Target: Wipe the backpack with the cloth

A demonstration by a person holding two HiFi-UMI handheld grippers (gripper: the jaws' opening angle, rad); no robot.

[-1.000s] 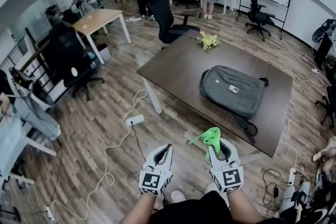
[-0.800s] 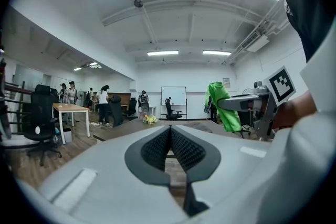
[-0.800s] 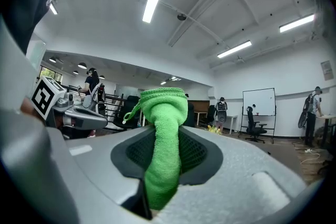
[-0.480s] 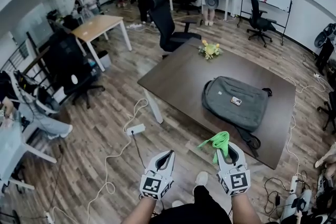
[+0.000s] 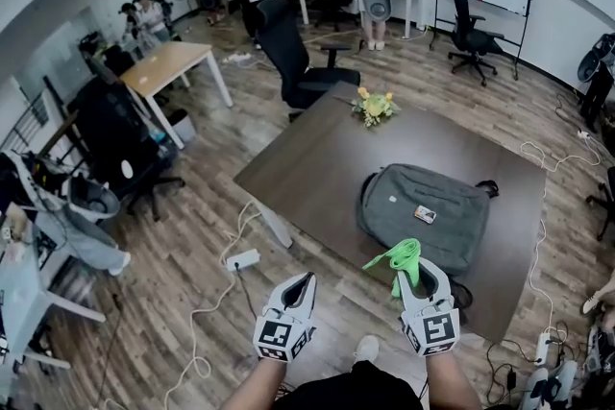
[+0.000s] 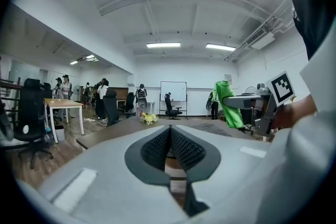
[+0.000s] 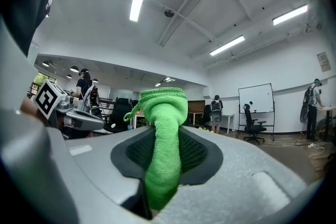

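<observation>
A grey-green backpack (image 5: 423, 214) lies flat on the dark brown table (image 5: 307, 170), towards its right end. My right gripper (image 5: 419, 270) hovers over the table's near edge just in front of the backpack, shut on a bright green cloth (image 5: 398, 258) that sticks up out of its jaws. In the right gripper view the cloth (image 7: 164, 136) fills the gap between the jaws. My left gripper (image 5: 300, 288) is held over the floor to the left of the right one, shut with nothing in it. From the left gripper view the cloth (image 6: 228, 104) shows at the right.
A small bunch of yellow flowers (image 5: 375, 107) stands at the table's far edge. A black office chair (image 5: 296, 55) stands behind the table. A power strip and cable (image 5: 241, 258) lie on the wooden floor at the left. Several people stand at the back of the room.
I have walked closer to the table, so the backpack now lies nearer to my right gripper. Both grippers kept their hold and their spacing.
</observation>
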